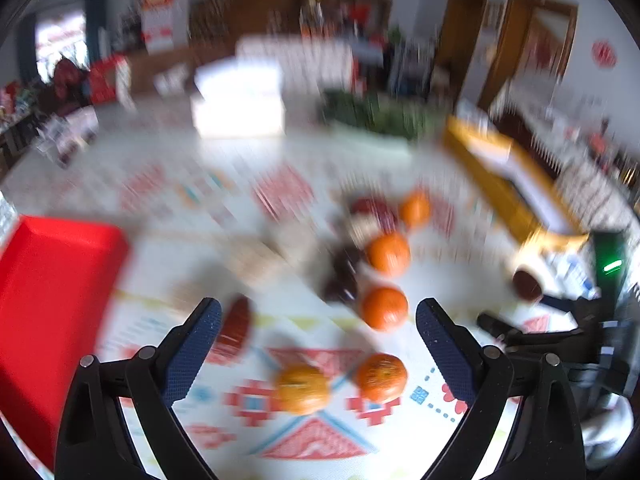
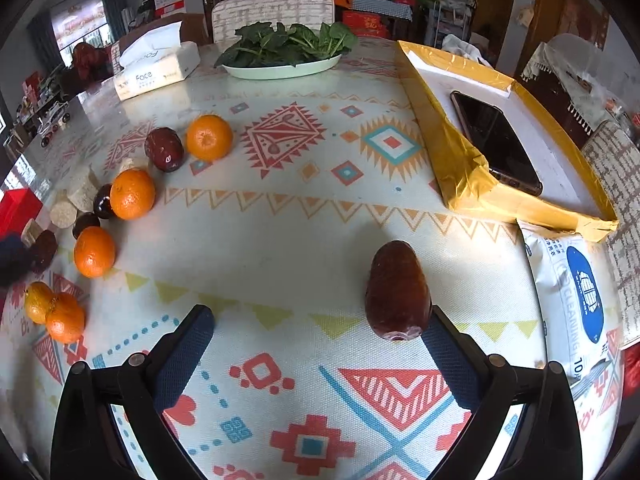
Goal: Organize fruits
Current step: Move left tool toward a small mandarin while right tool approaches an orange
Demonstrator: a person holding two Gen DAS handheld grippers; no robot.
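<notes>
The left wrist view is motion-blurred. My left gripper [image 1: 318, 316] is open and empty above the patterned tablecloth. Two oranges [image 1: 381, 376] lie between its fingers, further oranges [image 1: 384, 307] and dark red dates [image 1: 340, 276] lie beyond, and one date [image 1: 236, 324] lies by the left fingertip. My right gripper [image 2: 320, 322] is open; a large dark red date [image 2: 398, 290] stands on the cloth against its right fingertip. Several oranges [image 2: 132, 194] and dates [image 2: 164, 149] form a line at the left of the right wrist view.
A red box [image 1: 52, 300] stands at the left. A yellow tray [image 2: 460, 168] holding a phone [image 2: 496, 140] and a wipes pack [image 2: 576, 296] are at the right. A tissue box [image 2: 156, 66] and a plate of greens [image 2: 284, 70] stand at the back. Pale cut pieces [image 2: 82, 190] lie among the fruit.
</notes>
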